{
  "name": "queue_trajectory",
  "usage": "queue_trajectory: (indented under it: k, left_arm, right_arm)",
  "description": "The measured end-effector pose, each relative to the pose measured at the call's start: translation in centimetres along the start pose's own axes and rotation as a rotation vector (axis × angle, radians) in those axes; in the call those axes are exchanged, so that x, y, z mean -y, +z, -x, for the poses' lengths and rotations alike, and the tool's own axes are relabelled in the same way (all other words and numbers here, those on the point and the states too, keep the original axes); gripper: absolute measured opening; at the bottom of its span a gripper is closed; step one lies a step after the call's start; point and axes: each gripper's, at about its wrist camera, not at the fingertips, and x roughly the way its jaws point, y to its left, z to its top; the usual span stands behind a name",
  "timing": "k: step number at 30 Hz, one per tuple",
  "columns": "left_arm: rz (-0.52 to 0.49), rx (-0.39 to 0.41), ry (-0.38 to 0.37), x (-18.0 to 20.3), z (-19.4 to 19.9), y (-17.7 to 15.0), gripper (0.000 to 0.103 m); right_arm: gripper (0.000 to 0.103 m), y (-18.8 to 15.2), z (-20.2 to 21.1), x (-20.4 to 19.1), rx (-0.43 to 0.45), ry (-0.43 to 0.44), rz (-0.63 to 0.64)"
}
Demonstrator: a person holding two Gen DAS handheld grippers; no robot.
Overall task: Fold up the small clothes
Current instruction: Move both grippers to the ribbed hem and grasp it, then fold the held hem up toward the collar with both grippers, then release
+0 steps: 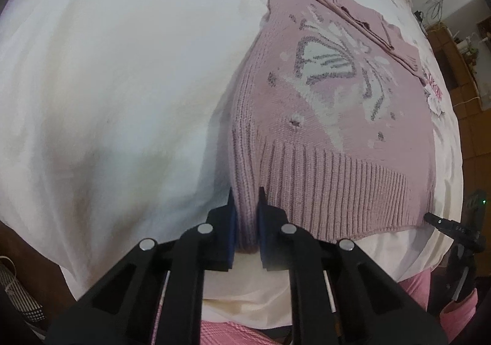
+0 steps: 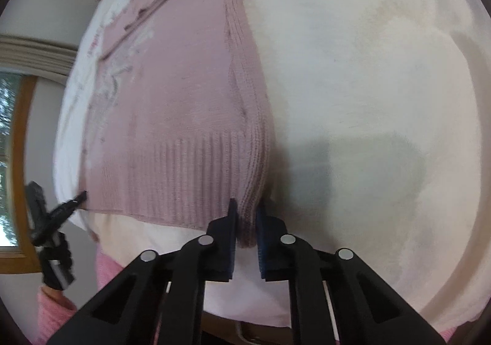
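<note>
On a white sheet (image 1: 116,75) spread over a bed, a pink knitted sweater (image 1: 337,118) is laid flat, its ribbed hem toward the cameras. A white and grey butterfly pattern (image 1: 331,69) is seen on its front in the left wrist view, and a folded sleeve (image 1: 362,20) is laid across the upper part at about one o'clock. The left gripper (image 1: 247,216) is clamped on the left corner of the hem, where the knit is bunched between the blue pads. The right gripper (image 2: 247,222) is clamped on the opposite hem corner, at six o'clock in its own view, with the ribbed side edge (image 2: 245,75) running away toward twelve o'clock. Each gripper is seen in the other's view at the far corner of the hem. Pink sleeves (image 2: 52,311) of the person are visible at the lower edges.
</note>
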Motion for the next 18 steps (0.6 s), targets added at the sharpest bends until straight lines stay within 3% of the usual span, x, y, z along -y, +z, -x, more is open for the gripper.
queue_trajectory:
  k: [4,9,13,18]
  left_arm:
    - [0.029,0.029,-0.047,0.2,1.7,0.6,0.009]
    - [0.087,0.095,-0.156,0.1,4.0,3.1,0.009]
    - [0.087,0.125,-0.174,0.5,4.5,5.7,0.009]
    - [0.083,0.145,-0.162,1.0,3.9,9.7,0.009]
  right_arm:
    - [0.01,0.5,1.9,0.3,0.022,0.179,-0.04]
    - [0.01,3.1,5.4,-0.4,0.066,0.311,-0.061]
    - [0.01,5.7,7.3,-1.6,0.102,0.344,-0.06]
    - [0.01,8.9,7.5,-2.5,0.119,0.317,-0.073]
